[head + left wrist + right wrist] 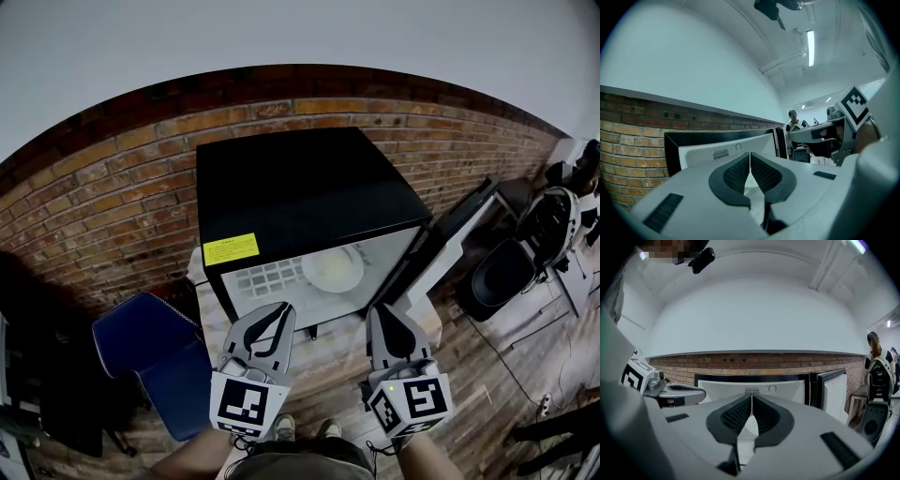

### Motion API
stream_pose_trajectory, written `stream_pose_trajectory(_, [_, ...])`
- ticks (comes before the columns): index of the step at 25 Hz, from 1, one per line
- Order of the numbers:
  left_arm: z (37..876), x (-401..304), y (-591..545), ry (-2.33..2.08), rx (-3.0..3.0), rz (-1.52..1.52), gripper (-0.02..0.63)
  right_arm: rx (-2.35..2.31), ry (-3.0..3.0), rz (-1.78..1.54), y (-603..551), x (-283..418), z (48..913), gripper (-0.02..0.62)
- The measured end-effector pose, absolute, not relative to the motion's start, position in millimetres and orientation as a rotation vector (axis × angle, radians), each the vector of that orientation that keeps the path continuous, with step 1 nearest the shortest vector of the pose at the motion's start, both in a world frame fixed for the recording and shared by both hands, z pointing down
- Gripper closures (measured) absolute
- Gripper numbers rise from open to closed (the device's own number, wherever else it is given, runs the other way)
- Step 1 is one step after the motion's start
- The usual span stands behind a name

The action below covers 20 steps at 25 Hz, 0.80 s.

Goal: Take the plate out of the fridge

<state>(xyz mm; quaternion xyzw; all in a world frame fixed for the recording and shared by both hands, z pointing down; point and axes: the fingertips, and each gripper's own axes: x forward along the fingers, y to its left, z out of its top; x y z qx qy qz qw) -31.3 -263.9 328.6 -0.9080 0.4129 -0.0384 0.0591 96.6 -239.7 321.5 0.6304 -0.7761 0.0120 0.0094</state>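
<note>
- Fridge [281, 187], black, against the brick wall [112, 197]; door [459, 230] swung open at its 3 o'clock.
- Plate [333, 269] lies on the lit shelf [272, 277] inside, toward the right, at 12 o'clock from both tools and well apart from them.
- Left gripper [274, 314] and right gripper [384, 317]: both clenched, pads together, nothing between them, held level short of the opening.

Risks
- Going in with the jaws closed would shove the plate back along the shelf instead of taking it.
- The thin, smooth rim likely slips or tips in a shallow pinch.
- The right tool works close to the door edge.

Views
- Only the head view shows the plate plainly.
- Each gripper view shows its jaws meeting and the fridge's inner back wall; a pale patch beyond the tips may be the plate, unsure.
</note>
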Motion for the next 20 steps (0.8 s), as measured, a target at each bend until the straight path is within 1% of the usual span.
stream_pose_trajectory(8, [342.4,-19.6,-283.3,1.316,-2.725,-0.155,0.583,1.968,-2.468,0.174,-264.9,116.4,336.3,0.565])
stream_pose_trajectory(16, [346.7,-10.2,-300.2,1.378,-2.704,-0.157,0.584,1.964,-2.575,0.400,-295.1,131.5,351.9,0.560])
stream_pose_trajectory(17, [347.4,-9.4,-302.1,1.384,-2.706,-0.153,0.583,1.958,-2.585,0.432,-297.8,132.1,354.8,0.549])
stream_pose_trajectory(19, [349.4,-8.0,-305.9,1.395,-2.710,-0.148,0.583,1.949,-2.600,0.499,-302.9,133.8,360.7,0.479])
stream_pose_trajectory(20, [350.6,-7.5,-308.1,1.401,-2.712,-0.147,0.583,1.952,-2.603,0.531,-305.4,135.3,363.4,0.474])
